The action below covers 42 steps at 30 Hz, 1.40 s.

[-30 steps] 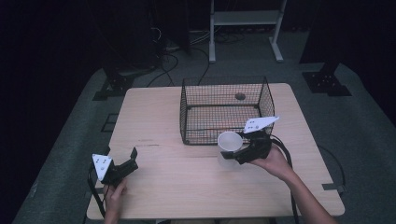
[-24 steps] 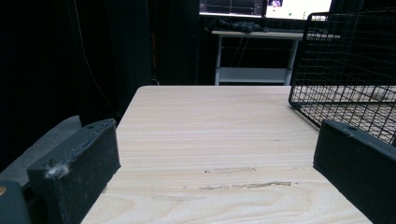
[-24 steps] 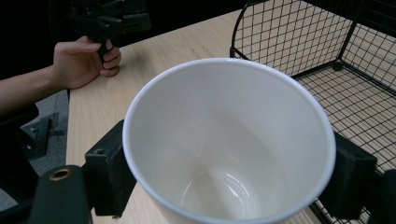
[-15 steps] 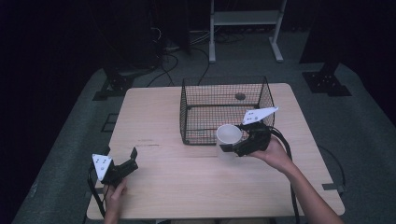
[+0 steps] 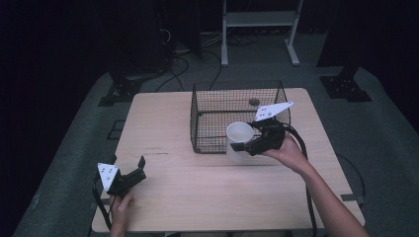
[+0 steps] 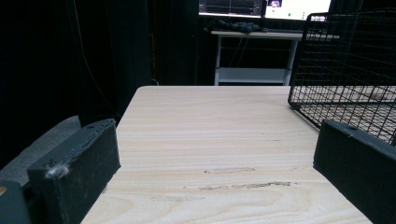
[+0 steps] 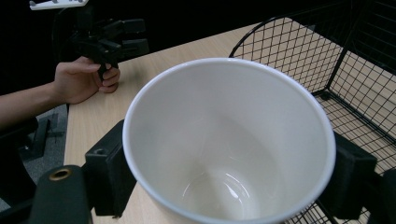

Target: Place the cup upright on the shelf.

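A white cup [image 5: 238,133] hangs a little above the table, against the front wall of the black wire basket [image 5: 236,85]. My right gripper [image 5: 243,144] is shut on it, one jaw on each side of the cup's body. In the right gripper view the empty cup [image 7: 229,140] sits between the two black jaws of the right gripper [image 7: 229,184], with the basket [image 7: 317,51] just beyond it. My left gripper [image 5: 139,170] rests at the table's front left, open with nothing in it. In its own view the left gripper [image 6: 215,163] has its jaws wide apart over bare wood.
A small dark round thing [image 5: 254,101] lies on the basket's floor at the back. The wooden table [image 5: 197,197] ends close behind my left hand. A white shelf frame [image 5: 257,19] stands beyond the table. The left gripper [image 7: 133,35] and its hand show far off in the right gripper view.
My right gripper has risen with the cup and drawn closer to the basket's front wall. The left gripper has stayed where it was.
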### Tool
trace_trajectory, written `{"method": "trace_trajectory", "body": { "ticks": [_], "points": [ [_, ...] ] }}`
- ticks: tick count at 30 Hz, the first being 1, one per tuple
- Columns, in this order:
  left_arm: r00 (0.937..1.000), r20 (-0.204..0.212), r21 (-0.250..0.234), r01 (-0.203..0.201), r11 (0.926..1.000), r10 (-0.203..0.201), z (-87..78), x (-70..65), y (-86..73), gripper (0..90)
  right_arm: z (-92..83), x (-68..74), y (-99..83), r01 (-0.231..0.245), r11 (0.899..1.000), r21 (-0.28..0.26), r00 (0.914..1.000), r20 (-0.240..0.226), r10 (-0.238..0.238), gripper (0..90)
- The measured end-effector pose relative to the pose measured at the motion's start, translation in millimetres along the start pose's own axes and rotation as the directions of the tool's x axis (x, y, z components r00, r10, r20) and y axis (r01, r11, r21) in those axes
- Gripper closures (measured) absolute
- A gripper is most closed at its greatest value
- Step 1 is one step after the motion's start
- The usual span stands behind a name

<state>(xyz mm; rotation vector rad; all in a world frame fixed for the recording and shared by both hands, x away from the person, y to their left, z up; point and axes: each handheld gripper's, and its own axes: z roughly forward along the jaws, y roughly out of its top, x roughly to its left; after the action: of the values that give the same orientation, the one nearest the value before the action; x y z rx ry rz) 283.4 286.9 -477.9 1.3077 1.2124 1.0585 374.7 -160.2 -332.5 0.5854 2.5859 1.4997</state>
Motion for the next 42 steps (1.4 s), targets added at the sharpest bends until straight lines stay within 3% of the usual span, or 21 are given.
{"method": "trace_trajectory", "body": {
  "ticks": [23,34,36,42],
  "points": [
    [1.0000,0.000,0.001,-0.002,1.0000,0.002,-0.1,0.1,0.0,0.0,9.0,-16.5,28.4,0.008,1.000,0.028,1.0000,-0.006,-0.007,19.1],
    [1.0000,0.001,0.001,0.000,1.0000,0.000,0.0,0.3,-0.1,0.0,23.8,-39.9,41.1,-0.017,0.998,0.056,0.9996,0.023,0.016,19.1],
    [1.0000,0.001,0.001,0.001,1.0000,-0.001,-0.1,0.3,0.0,0.0,29.1,-49.9,42.0,-0.044,0.997,0.065,0.9987,0.027,0.042,19.1],
    [1.0000,0.001,0.001,0.000,1.0000,0.000,-0.1,0.3,0.0,0.0,34.6,-63.2,43.7,-0.066,0.996,0.060,0.9971,0.043,0.064,19.2]
  ]
}}
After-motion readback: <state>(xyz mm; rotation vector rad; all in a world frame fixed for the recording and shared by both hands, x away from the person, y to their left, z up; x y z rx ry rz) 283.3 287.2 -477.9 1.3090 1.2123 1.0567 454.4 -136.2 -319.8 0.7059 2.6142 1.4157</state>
